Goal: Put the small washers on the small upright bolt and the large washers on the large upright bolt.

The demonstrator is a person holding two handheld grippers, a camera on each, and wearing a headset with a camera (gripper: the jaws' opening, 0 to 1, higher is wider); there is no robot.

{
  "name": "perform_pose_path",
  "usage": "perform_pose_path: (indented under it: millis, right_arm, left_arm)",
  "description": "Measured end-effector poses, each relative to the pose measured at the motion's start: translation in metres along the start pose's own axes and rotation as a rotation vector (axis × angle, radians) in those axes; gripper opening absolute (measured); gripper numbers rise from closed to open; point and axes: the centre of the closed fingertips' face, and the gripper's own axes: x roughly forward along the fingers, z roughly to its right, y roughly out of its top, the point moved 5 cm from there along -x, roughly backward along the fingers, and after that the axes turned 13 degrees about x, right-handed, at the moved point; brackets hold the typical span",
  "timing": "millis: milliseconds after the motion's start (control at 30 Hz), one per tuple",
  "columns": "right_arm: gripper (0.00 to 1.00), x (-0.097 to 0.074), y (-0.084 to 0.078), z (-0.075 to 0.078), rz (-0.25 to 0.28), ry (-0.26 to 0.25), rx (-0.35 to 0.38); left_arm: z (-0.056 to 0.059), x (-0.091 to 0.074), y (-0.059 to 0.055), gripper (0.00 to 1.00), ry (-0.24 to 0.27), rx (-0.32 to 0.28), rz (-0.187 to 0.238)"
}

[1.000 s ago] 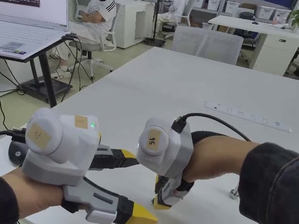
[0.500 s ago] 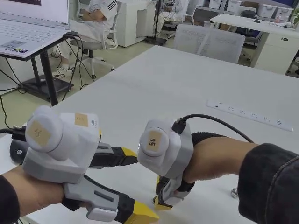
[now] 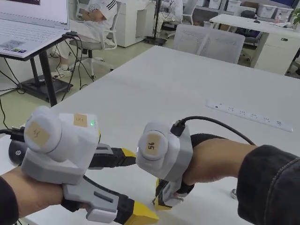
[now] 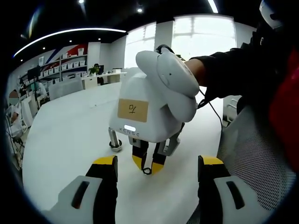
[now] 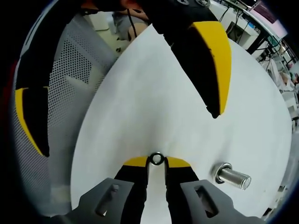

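Note:
My right gripper point(image 5: 156, 163) is shut on a small metal washer point(image 5: 156, 158), pinched by its edge at the fingertips. It points down at the white table point(image 3: 178, 89). From the left gripper view the right gripper point(image 4: 148, 164) hangs just above the table with the washer point(image 4: 147, 171) at its tips. An upright bolt point(image 5: 231, 177) with a ring at its base stands to the right of the held washer; the bolt point(image 4: 114, 139) also appears behind the right gripper. My left gripper point(image 4: 159, 161) is open and holds nothing, its yellow jaws straddling the right gripper point(image 3: 161, 201). The left gripper point(image 3: 136, 185) sits at the lower left.
A white power strip point(image 3: 246, 115) lies on the table's right side. A mesh chair point(image 3: 208, 42) stands at the far edge. A black computer mouse point(image 3: 16, 151) rests by my left hand. A side desk with a laptop point(image 3: 28, 28) is at the left, with a seated person behind.
The right gripper has sunk slightly toward the table, still shut on the washer. The left gripper has barely moved.

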Motion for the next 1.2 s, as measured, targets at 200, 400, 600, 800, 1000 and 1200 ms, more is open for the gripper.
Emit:
perform_pose_path:
  millis: [200,400,600,800,1000,1200]
  right_arm:
    - [0.14,0.0001,-0.0008,-0.0001,0.005,-0.002,-0.005]
    - [0.14,0.0002,-0.0007,-0.0005,0.006,-0.001,-0.005]
    - [0.13,-0.0004,-0.0024,0.0004,0.002,-0.01,-0.002]
    - [0.13,-0.0016,-0.0082,0.0011,-0.023,-0.014,0.014]
    - [0.13,-0.0019,-0.0073,0.0032,-0.019,-0.002,0.04]
    - [0.13,-0.0019,-0.0082,0.003,-0.01,0.004,0.046]
  left_arm:
    - [-0.0002,0.0001,-0.0003,0.69,-0.001,0.0,0.0]
    - [0.0001,0.0003,-0.001,0.69,-0.002,0.0,-0.005]
    - [0.0001,-0.0001,-0.0014,0.69,-0.003,0.0,-0.006]
    - [0.0004,0.0001,-0.0014,0.69,-0.005,0.002,-0.005]
    - [0.0004,0.0001,-0.0012,0.69,-0.006,0.002,-0.002]
    - [-0.0003,-0.0001,-0.0007,0.69,-0.002,0.001,0.001]
